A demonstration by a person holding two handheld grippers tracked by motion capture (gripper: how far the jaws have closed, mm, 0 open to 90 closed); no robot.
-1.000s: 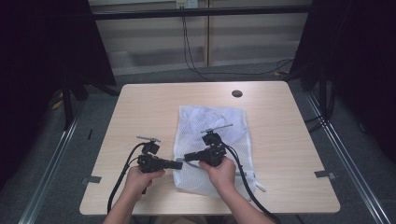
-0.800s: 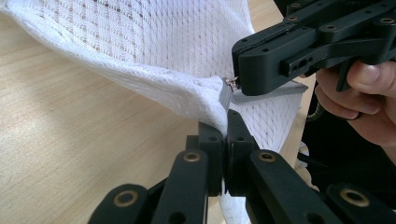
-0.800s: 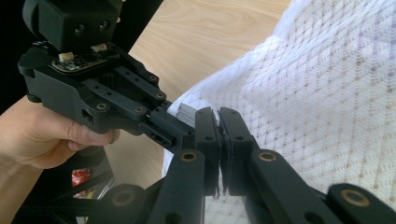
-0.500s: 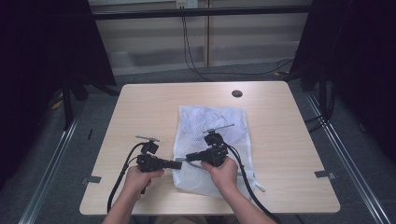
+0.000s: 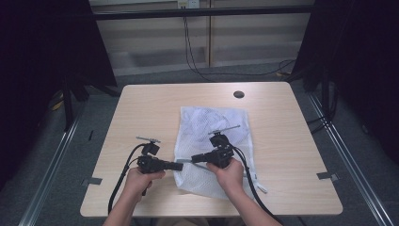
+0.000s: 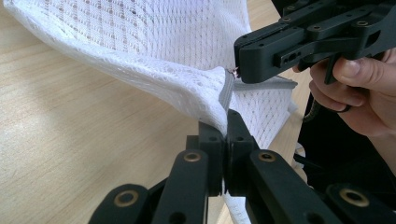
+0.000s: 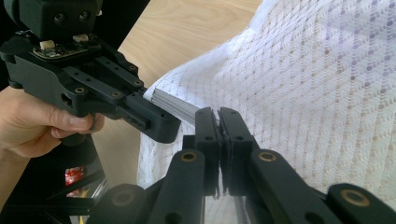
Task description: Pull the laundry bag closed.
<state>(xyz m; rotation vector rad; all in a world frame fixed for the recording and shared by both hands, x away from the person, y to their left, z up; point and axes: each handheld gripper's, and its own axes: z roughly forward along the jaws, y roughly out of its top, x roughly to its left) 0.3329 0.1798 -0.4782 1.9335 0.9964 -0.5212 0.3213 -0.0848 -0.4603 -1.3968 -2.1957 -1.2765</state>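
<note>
Pale wooden tabletop [image 5: 141, 113]. White mesh bag [image 5: 207, 127] lying flat near the front middle, left edge lifted a little. Left gripper [image 6: 227, 122], jaws pressed together, pinching the bag's edge by the grey zipper strip [image 6: 226, 93]. Right gripper [image 7: 218, 116], jaws pressed together too, pinching the same strip just beside.

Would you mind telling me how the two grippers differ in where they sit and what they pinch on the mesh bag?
The left gripper sits over bare table at the white mesh bag's left edge; the right gripper sits over the bag itself. The left pinches the mesh edge beside the grey zipper band, the right that band's edge. Both are shut on it.
</note>
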